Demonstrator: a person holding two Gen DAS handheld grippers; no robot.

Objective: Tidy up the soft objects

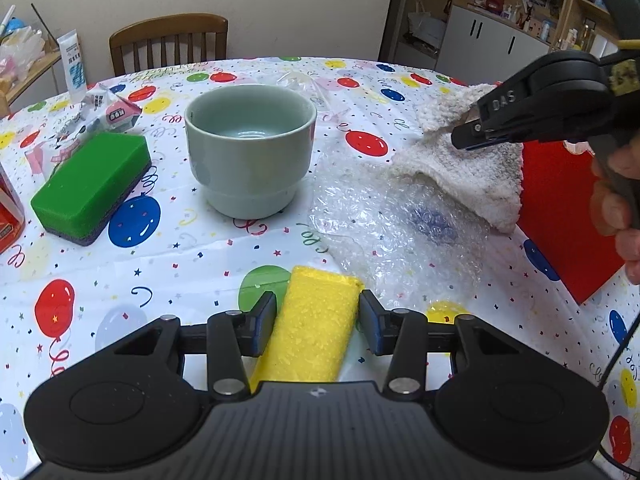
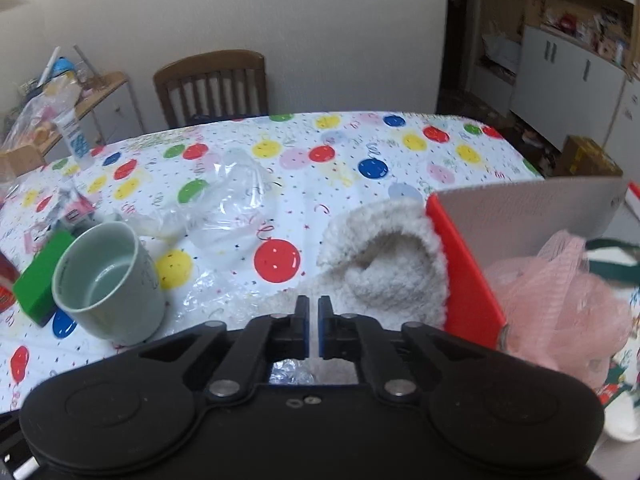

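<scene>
A yellow sponge (image 1: 312, 320) lies on the balloon-print tablecloth (image 1: 168, 256) between the fingers of my left gripper (image 1: 318, 320), and both pads press its sides. A white fluffy cloth (image 1: 460, 176) hangs raised over bubble wrap (image 1: 400, 232), beside a red box (image 1: 560, 208). My right gripper (image 1: 464, 140) is shut on its upper edge. In the right wrist view the right gripper (image 2: 313, 320) has its pads nearly together, the cloth (image 2: 392, 272) bunched just beyond them. A green sponge (image 1: 92, 184) rests at the left. A pink mesh puff (image 2: 568, 292) sits inside the red box (image 2: 468, 280).
A pale green cup (image 1: 250, 148) stands mid-table between the green sponge and the cloth. A clear plastic bag (image 2: 232, 196) lies behind it. A printed packet (image 1: 108, 112) and a white tube (image 1: 74, 64) are at the far left. A wooden chair (image 1: 168, 40) stands behind the table.
</scene>
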